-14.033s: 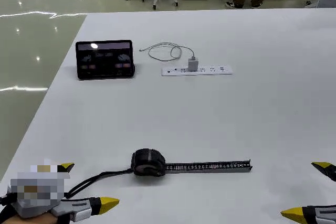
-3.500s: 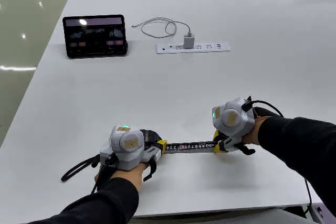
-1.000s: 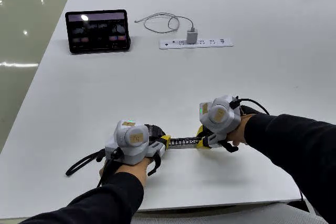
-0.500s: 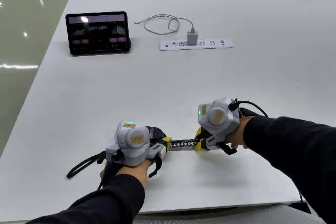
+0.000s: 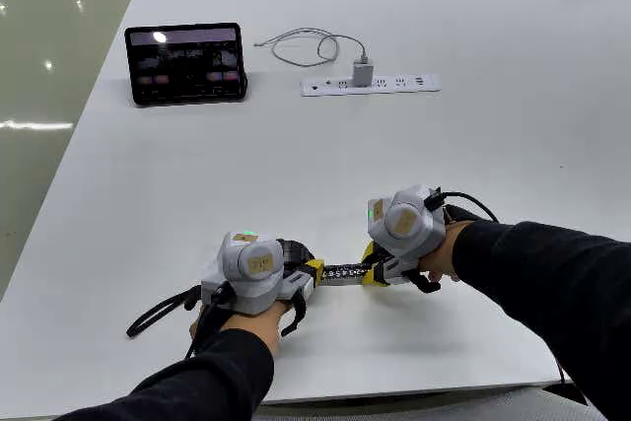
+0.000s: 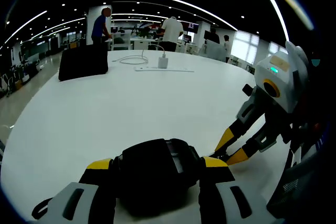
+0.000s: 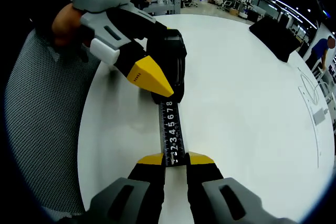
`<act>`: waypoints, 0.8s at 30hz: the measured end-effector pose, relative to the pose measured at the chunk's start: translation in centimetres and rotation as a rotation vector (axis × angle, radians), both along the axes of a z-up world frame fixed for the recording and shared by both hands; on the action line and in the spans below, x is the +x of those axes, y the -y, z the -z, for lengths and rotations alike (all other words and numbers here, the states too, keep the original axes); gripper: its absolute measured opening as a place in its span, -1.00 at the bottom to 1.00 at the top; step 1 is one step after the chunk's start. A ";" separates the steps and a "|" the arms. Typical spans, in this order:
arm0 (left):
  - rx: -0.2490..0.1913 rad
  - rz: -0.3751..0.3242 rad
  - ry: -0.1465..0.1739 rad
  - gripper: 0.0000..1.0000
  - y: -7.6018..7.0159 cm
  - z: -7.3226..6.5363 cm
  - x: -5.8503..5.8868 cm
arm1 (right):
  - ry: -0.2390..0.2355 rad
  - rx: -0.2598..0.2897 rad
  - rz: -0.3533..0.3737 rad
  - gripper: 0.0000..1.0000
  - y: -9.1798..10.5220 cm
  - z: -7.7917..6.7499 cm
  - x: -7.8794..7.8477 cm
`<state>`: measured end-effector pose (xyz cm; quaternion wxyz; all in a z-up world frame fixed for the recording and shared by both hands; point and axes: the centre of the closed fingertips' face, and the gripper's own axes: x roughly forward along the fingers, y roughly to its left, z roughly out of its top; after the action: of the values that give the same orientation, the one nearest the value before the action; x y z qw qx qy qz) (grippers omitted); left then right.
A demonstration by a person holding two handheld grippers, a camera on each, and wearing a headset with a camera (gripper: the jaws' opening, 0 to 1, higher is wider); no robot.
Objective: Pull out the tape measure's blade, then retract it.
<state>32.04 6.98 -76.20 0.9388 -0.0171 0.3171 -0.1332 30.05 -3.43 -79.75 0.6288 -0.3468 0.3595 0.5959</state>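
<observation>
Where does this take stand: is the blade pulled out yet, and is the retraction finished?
The pull-out looks done: the blade was out much further seconds ago. In hand: the left gripper clamps the case, while the right gripper pinches the blade's end and is feeding it back. A short numbered stretch remains out. Left: let the rest retract, then release.

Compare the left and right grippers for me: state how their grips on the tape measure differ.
The left gripper is shut on the tape measure's black case, while the right gripper is shut on the blade near its end. The left gripper's jaws stand wide apart around the bulky case; the right gripper's jaws sit nearly together on the thin blade. Both have yellow tips and face each other low over the white table.
</observation>
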 end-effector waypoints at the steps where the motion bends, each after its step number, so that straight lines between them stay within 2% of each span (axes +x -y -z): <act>1: 0.000 0.000 0.000 0.20 0.0 0.0 0.0 | 0.001 0.002 -0.003 -0.78 -0.1 0.0 0.0; 6: -0.002 0.000 -0.001 0.20 0.0 0.0 0.0 | -0.016 0.014 0.023 -0.79 -0.3 0.0 -0.1; 9: -0.003 -0.001 0.000 0.19 0.0 0.0 0.0 | -0.009 0.015 0.013 -0.79 -0.5 0.0 0.0; 11: -0.005 -0.001 0.000 0.19 0.0 0.0 0.0 | -0.018 0.024 0.037 -0.79 -0.6 0.0 0.0; 24: -0.014 0.003 -0.001 0.18 0.0 0.0 0.0 | -0.012 0.035 0.033 -0.79 -1.6 0.1 0.0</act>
<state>32.08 6.99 -76.21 0.9383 -0.0235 0.3169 -0.1368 30.03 -1.82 -79.86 0.6423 -0.3264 0.3582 0.5937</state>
